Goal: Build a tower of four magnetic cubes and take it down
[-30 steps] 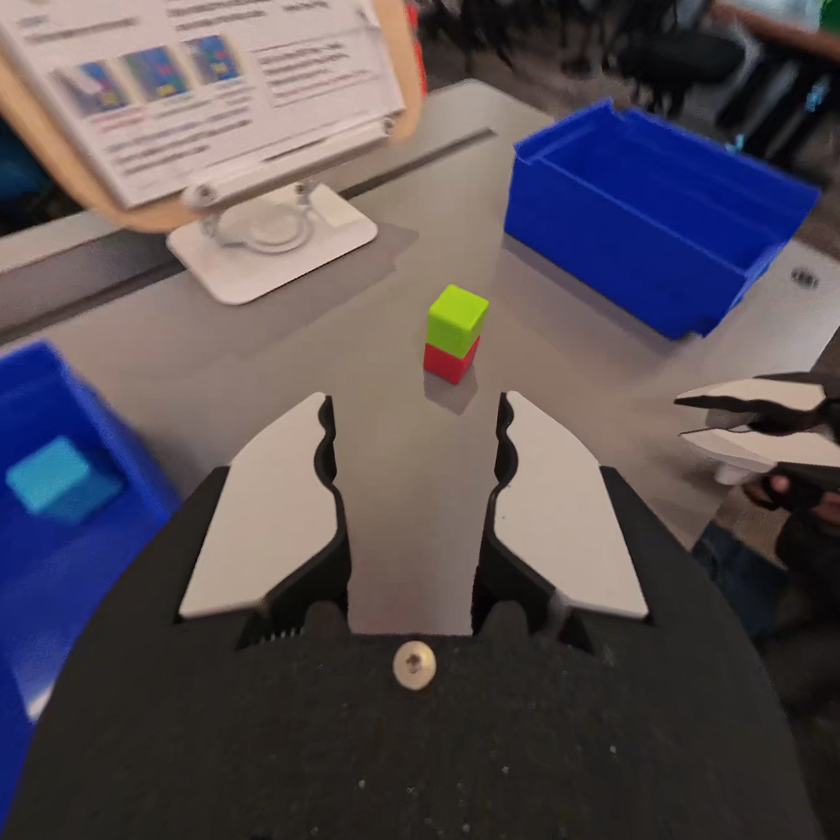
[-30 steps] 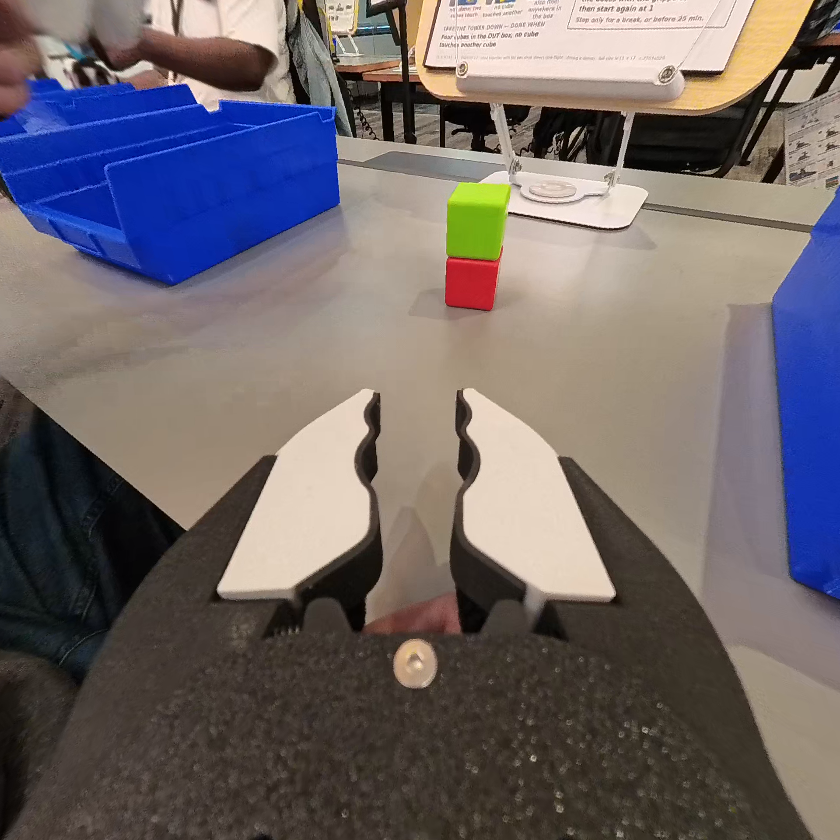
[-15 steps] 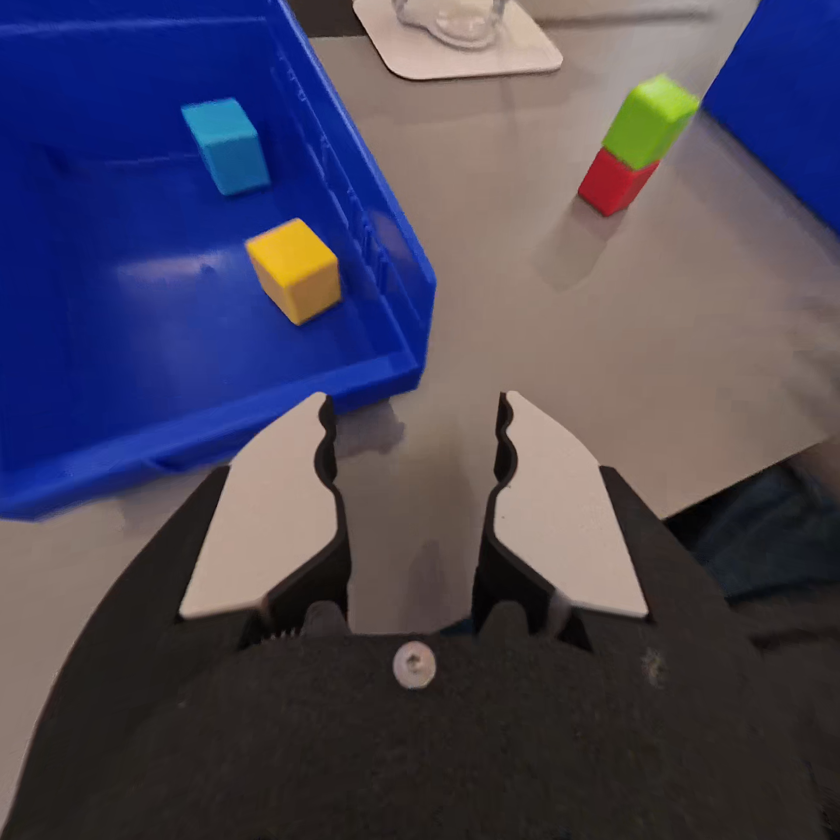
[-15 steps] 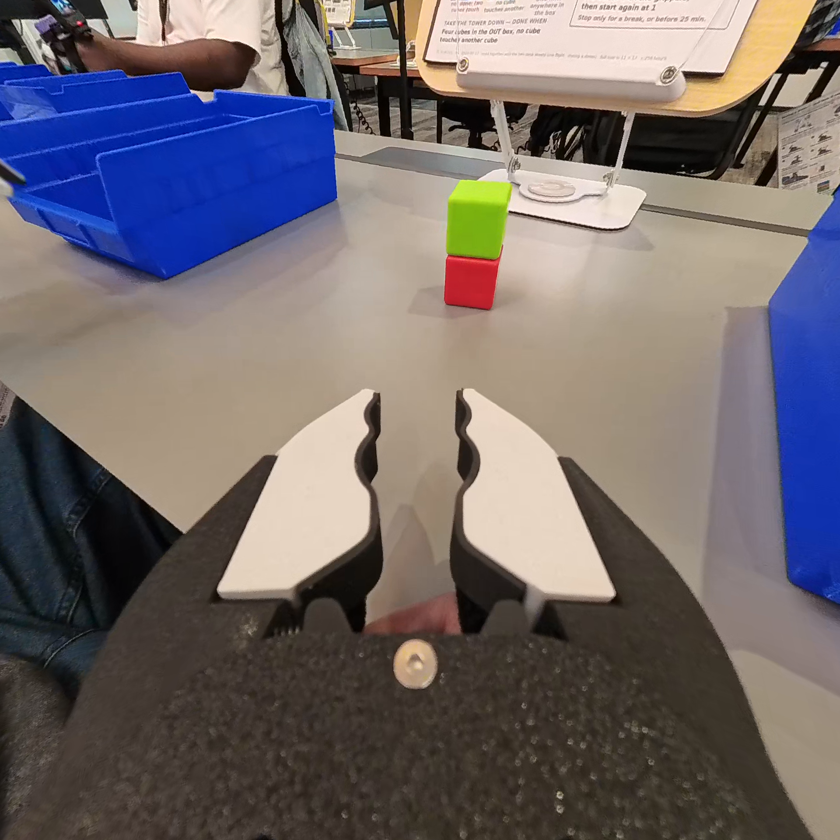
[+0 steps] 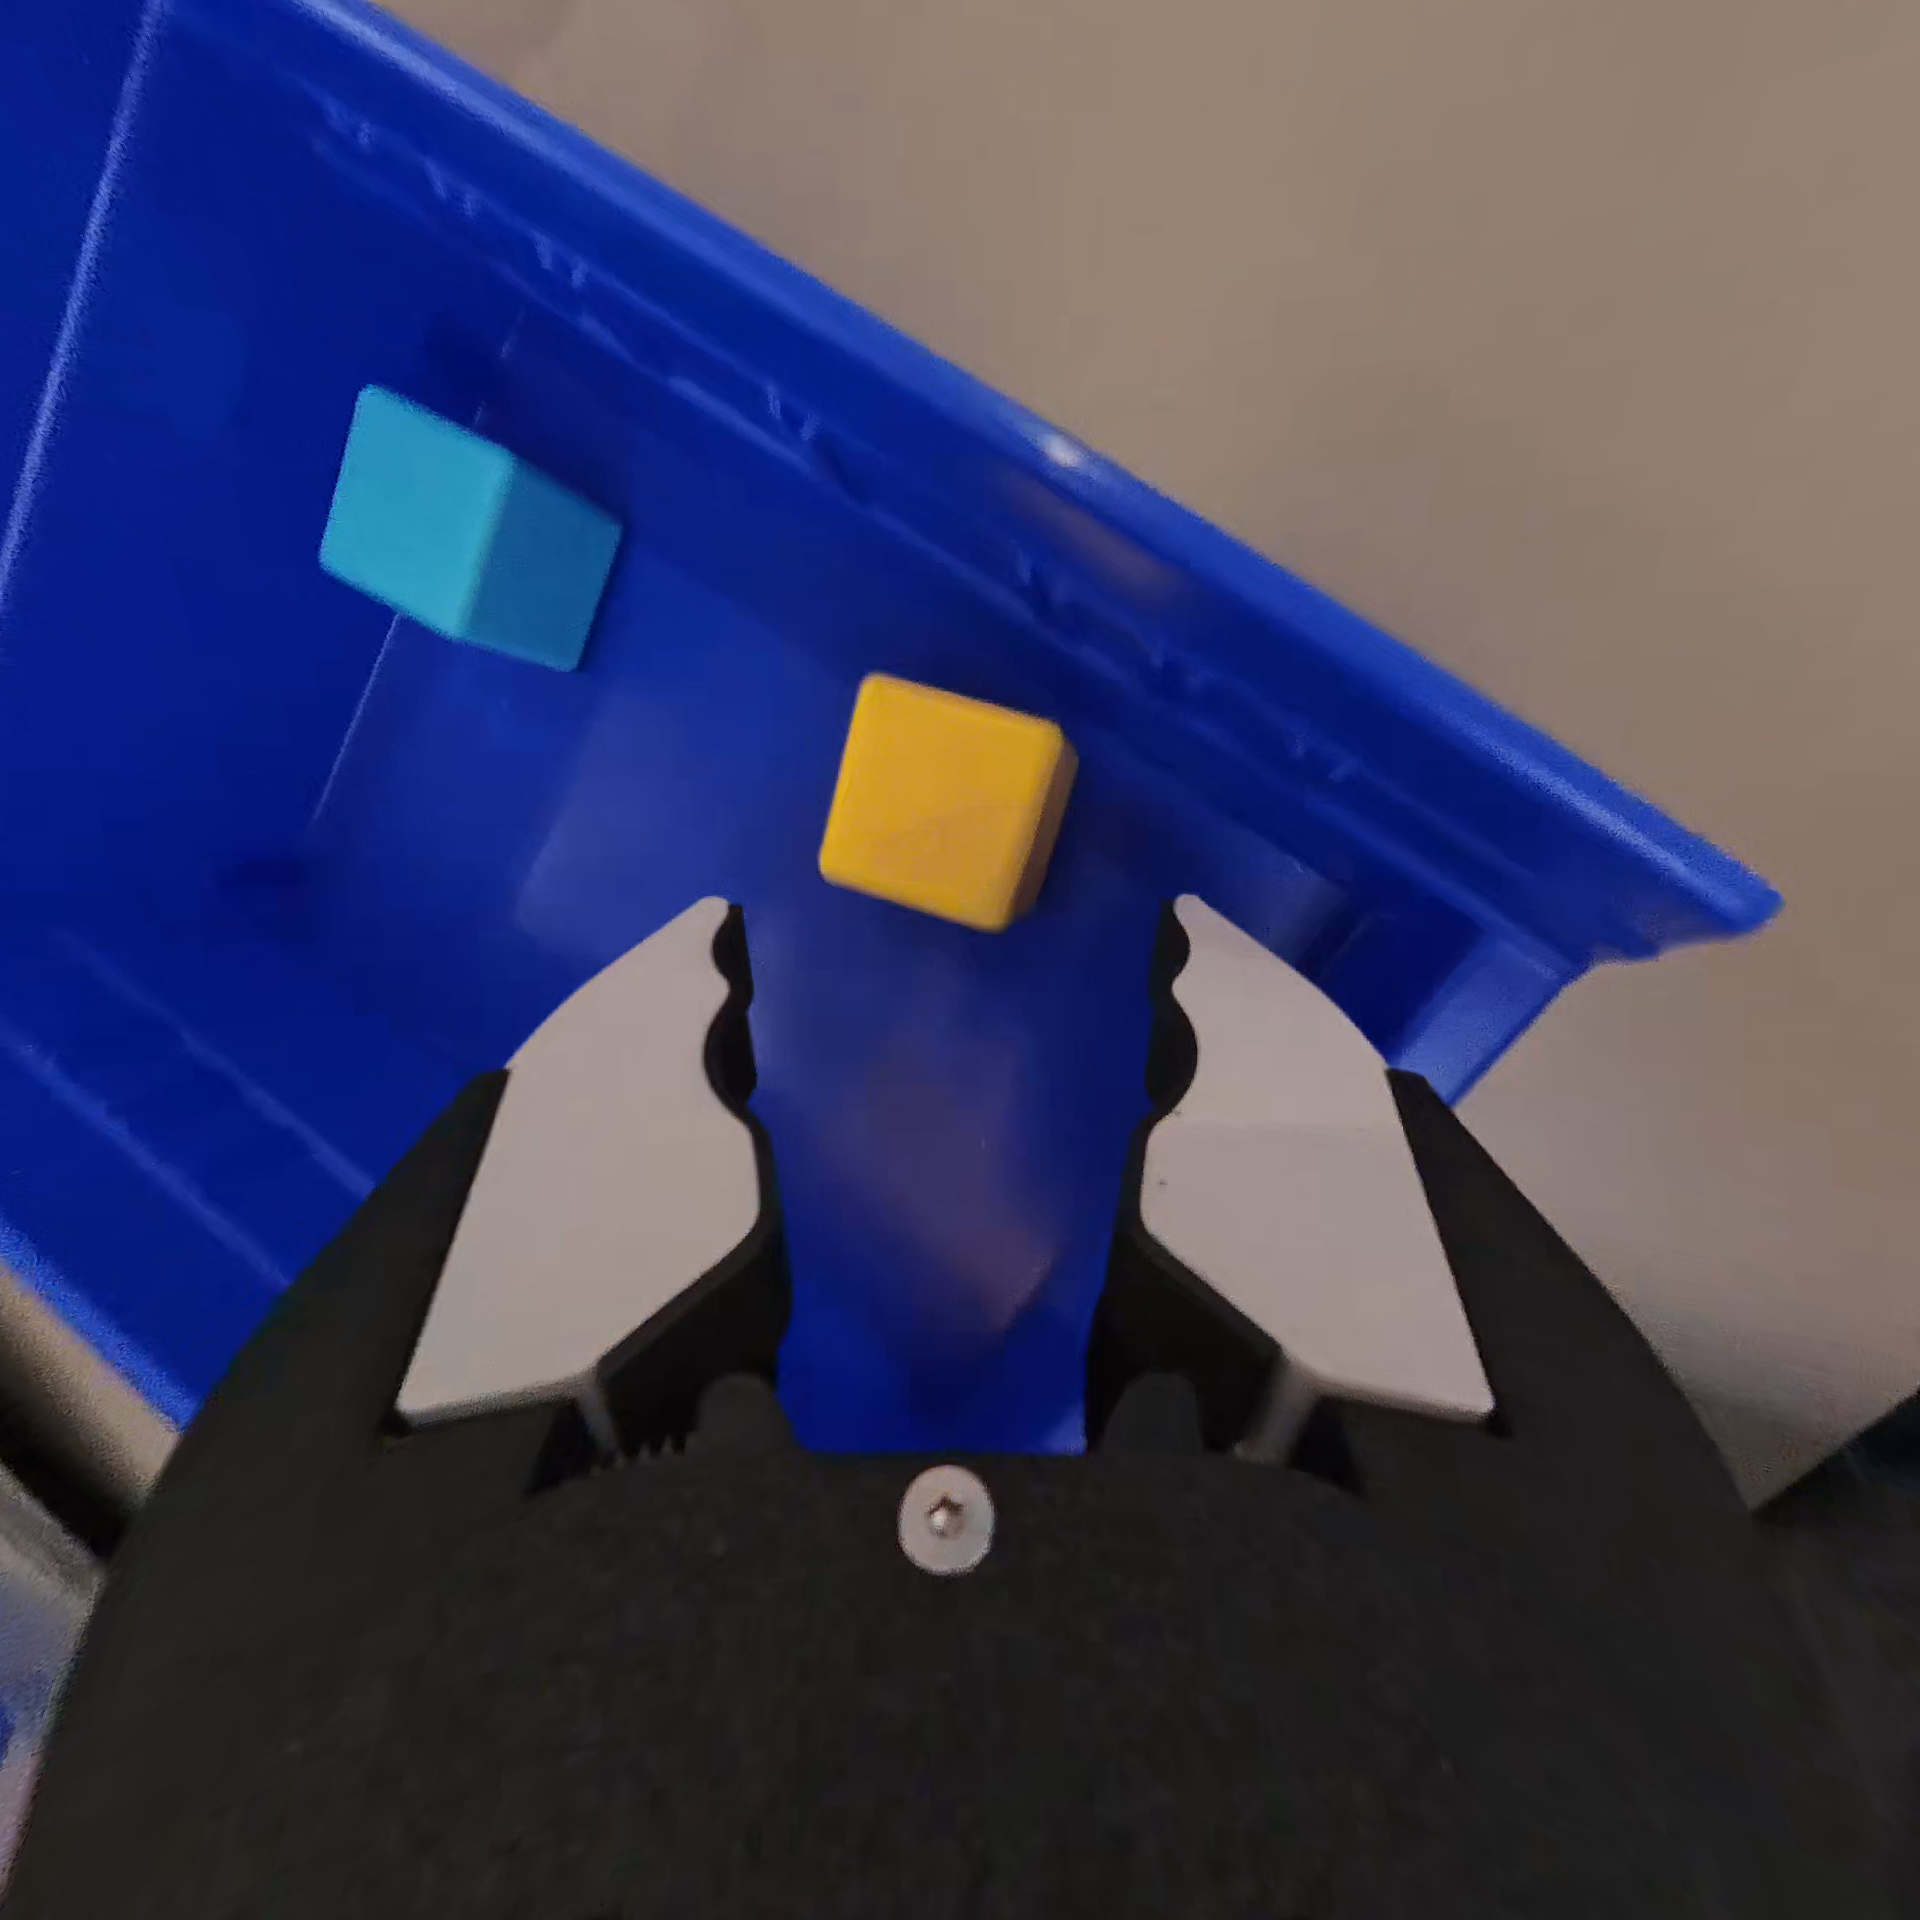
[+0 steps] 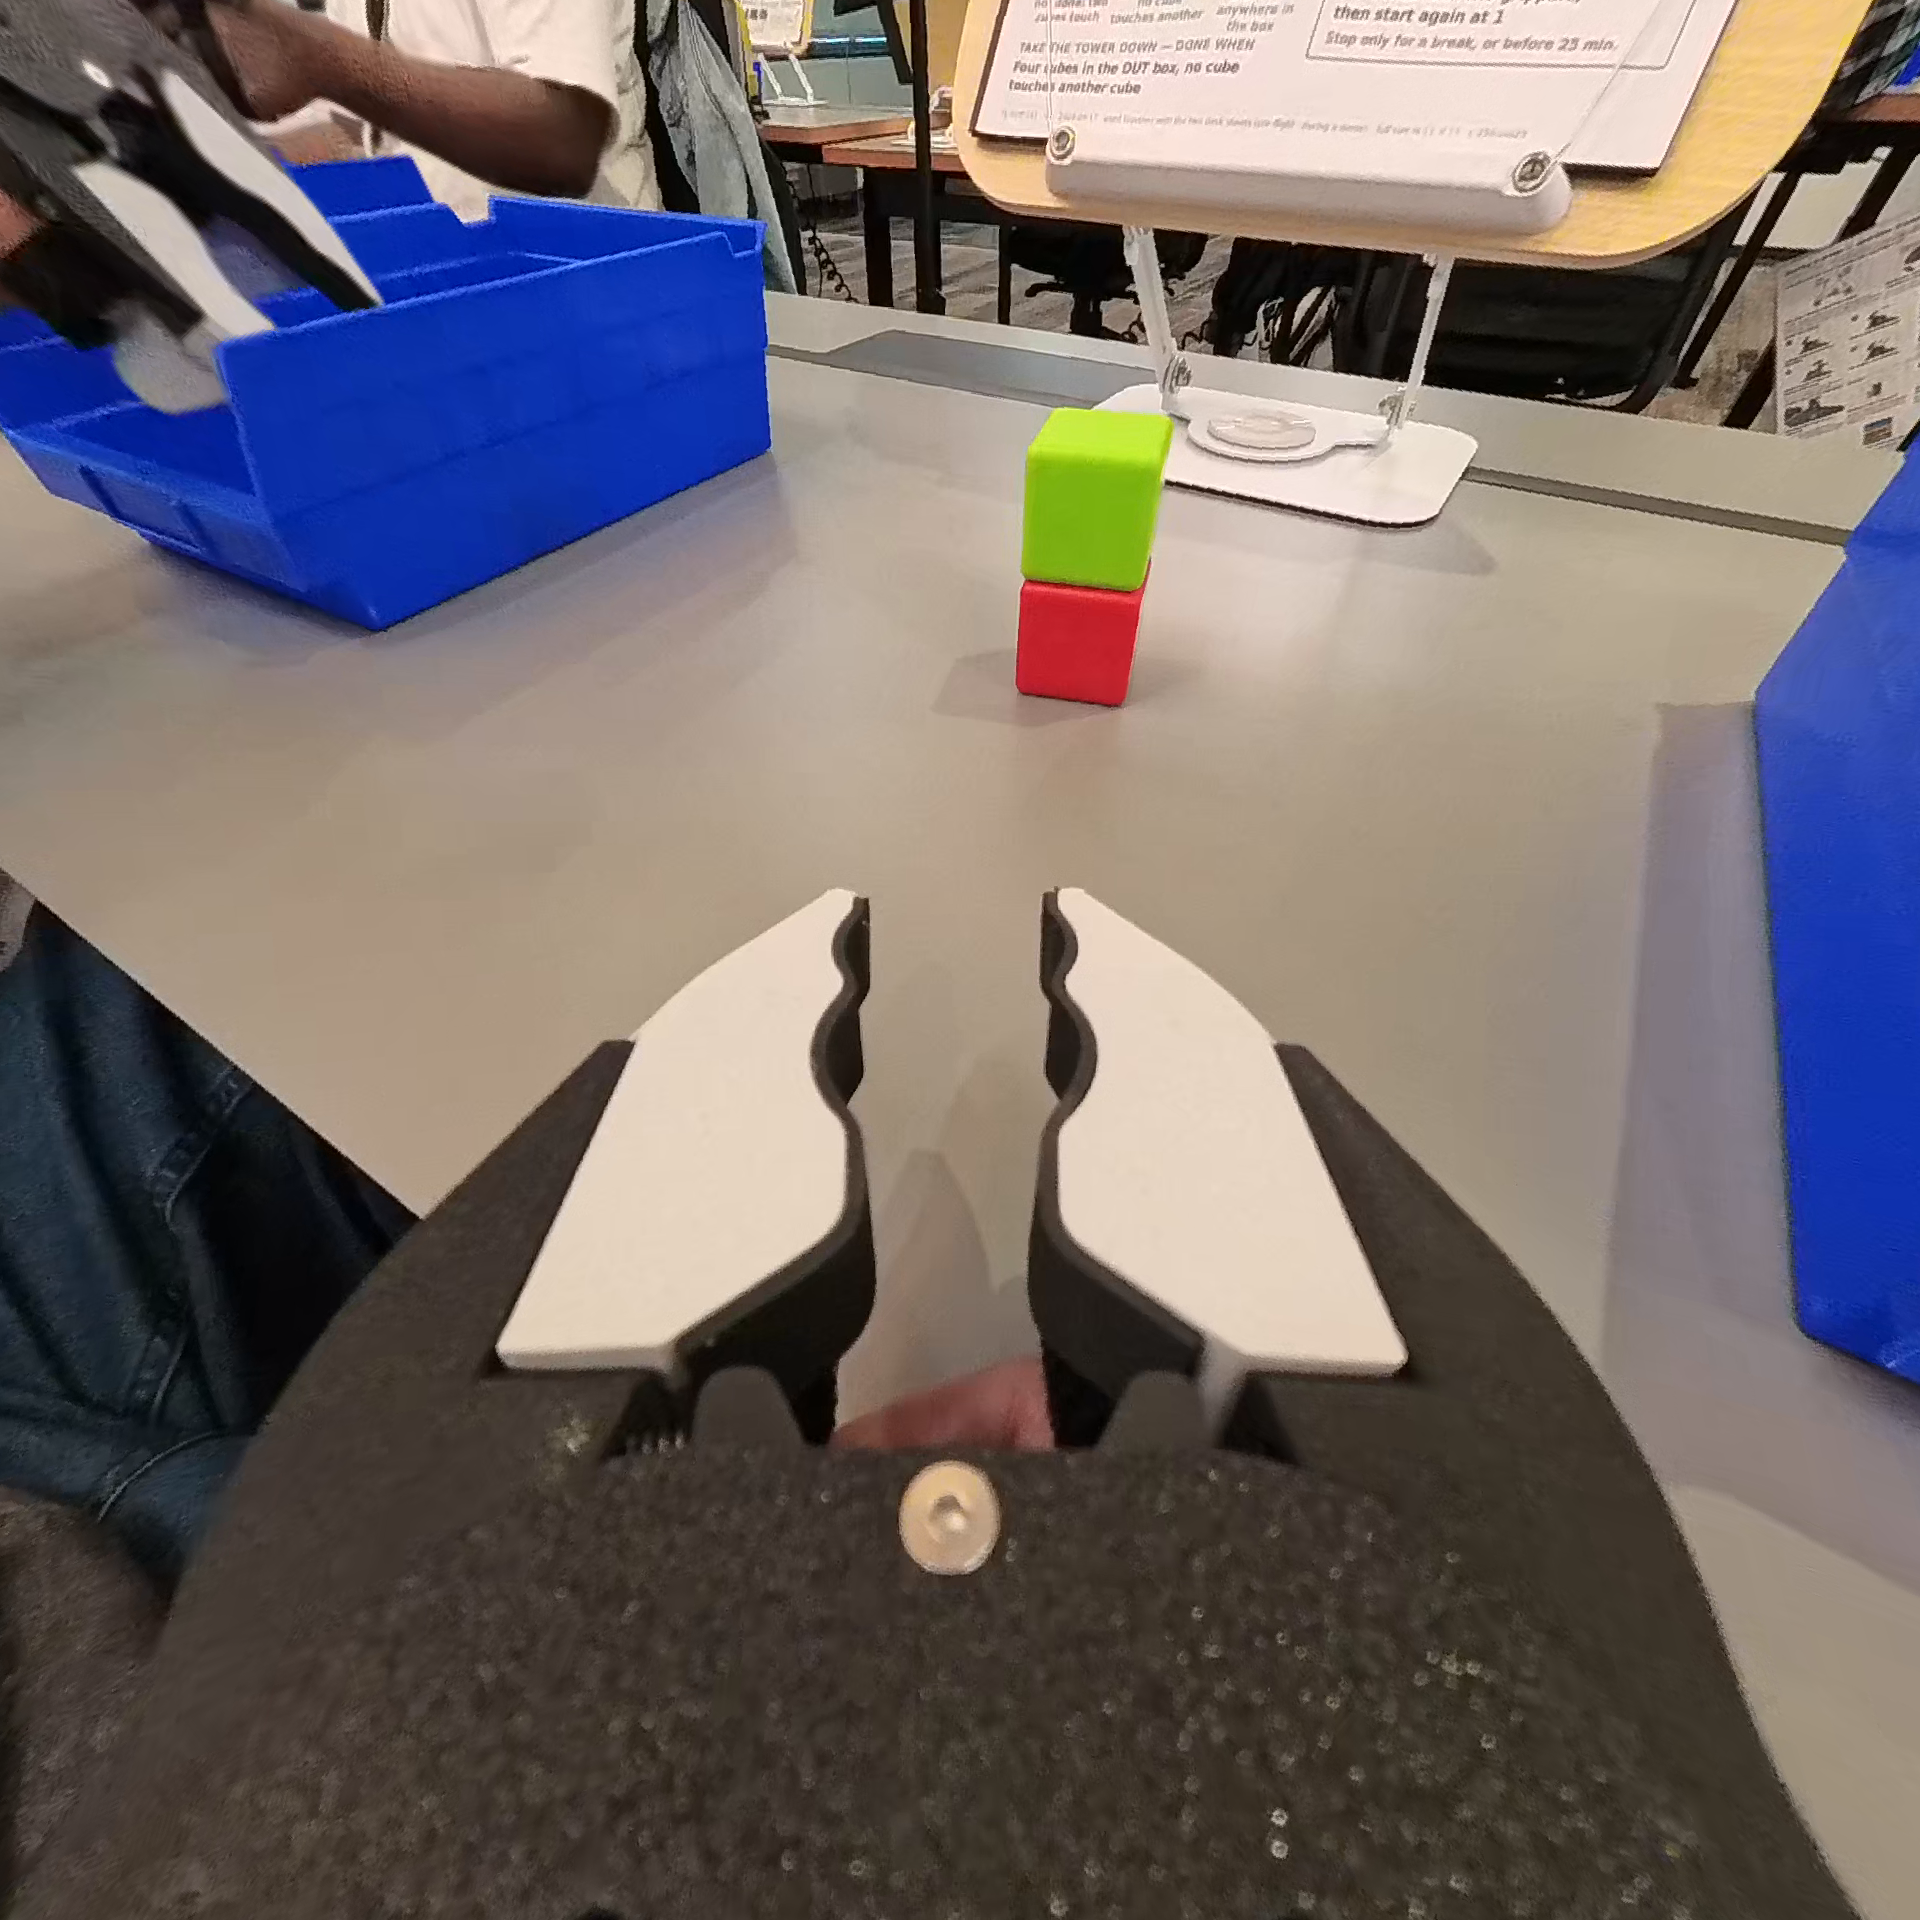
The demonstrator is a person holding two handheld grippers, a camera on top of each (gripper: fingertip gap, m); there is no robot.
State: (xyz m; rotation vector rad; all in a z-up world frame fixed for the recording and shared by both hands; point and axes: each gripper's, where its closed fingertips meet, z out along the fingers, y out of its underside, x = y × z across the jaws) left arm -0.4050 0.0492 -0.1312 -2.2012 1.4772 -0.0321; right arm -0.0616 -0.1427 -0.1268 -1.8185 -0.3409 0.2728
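Observation:
In the left wrist view a yellow cube (image 5: 940, 800) and a cyan cube (image 5: 468, 530) lie apart on the floor of a blue bin (image 5: 1247, 665). My left gripper (image 5: 956, 914) is open and empty, hanging over the bin just short of the yellow cube. In the right wrist view a green cube (image 6: 1093, 499) sits on a red cube (image 6: 1078, 644) on the grey table (image 6: 520, 810). My right gripper (image 6: 956, 904) is open and empty, low over the table, well short of this stack. The left gripper also shows over the same bin (image 6: 488, 416) at the upper left (image 6: 281, 301).
A second blue bin (image 6: 1849, 935) stands at the right edge. A white stand (image 6: 1309, 457) holding an instruction sheet (image 6: 1330, 62) is behind the stack. A person in a white shirt (image 6: 499, 114) stands beyond the left bin. My legs in jeans (image 6: 125, 1195) are at the table's near edge.
My left gripper has swung left from facing the stack and moved over the bin, closing in on the yellow cube. My right gripper has stayed still and open.

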